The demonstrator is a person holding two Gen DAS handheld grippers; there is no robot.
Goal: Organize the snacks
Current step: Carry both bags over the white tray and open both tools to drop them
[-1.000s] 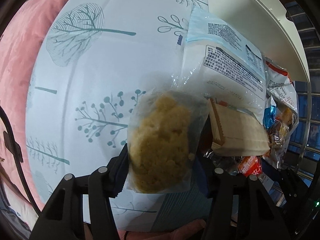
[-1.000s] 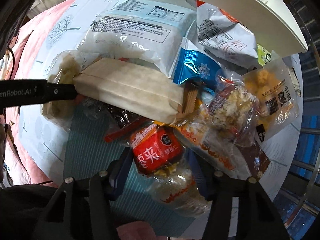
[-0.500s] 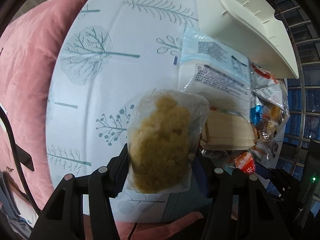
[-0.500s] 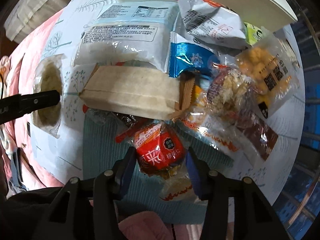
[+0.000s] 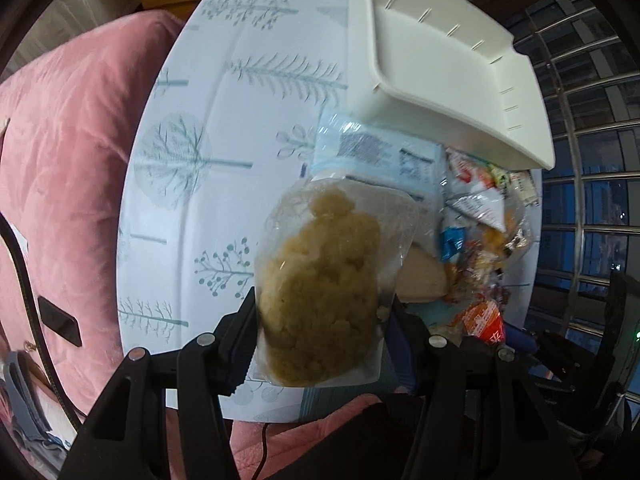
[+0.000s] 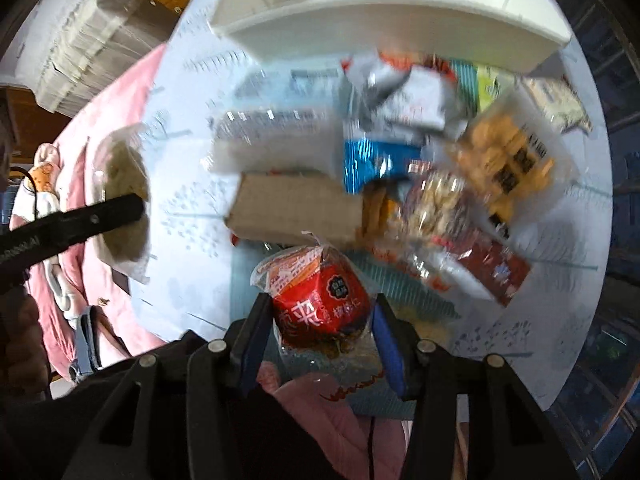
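My left gripper (image 5: pixel 322 316) is shut on a clear bag of yellow crumbly snack (image 5: pixel 326 292) and holds it above the round table; the bag also shows in the right wrist view (image 6: pixel 122 184). My right gripper (image 6: pixel 318 312) is shut on a red snack packet (image 6: pixel 320 300) and holds it lifted off the pile. A white bin (image 5: pixel 440 76) stands at the table's far side, also seen in the right wrist view (image 6: pixel 392 12). A heap of snack packets (image 6: pixel 440 184) lies in front of it, with a brown paper packet (image 6: pixel 296 210) and a large white bag (image 5: pixel 376 156).
The round table (image 5: pixel 224 152) has a white cloth with tree prints. A pink sofa cushion (image 5: pixel 68 168) lies left of it. Metal window bars (image 5: pixel 592 200) are at the right. The left gripper's arm (image 6: pixel 68 228) reaches in at the right view's left.
Both grippers rose and pulled back from the table. The right gripper closed on the red packet and lifted it off the pile. The left kept hold of its bag.
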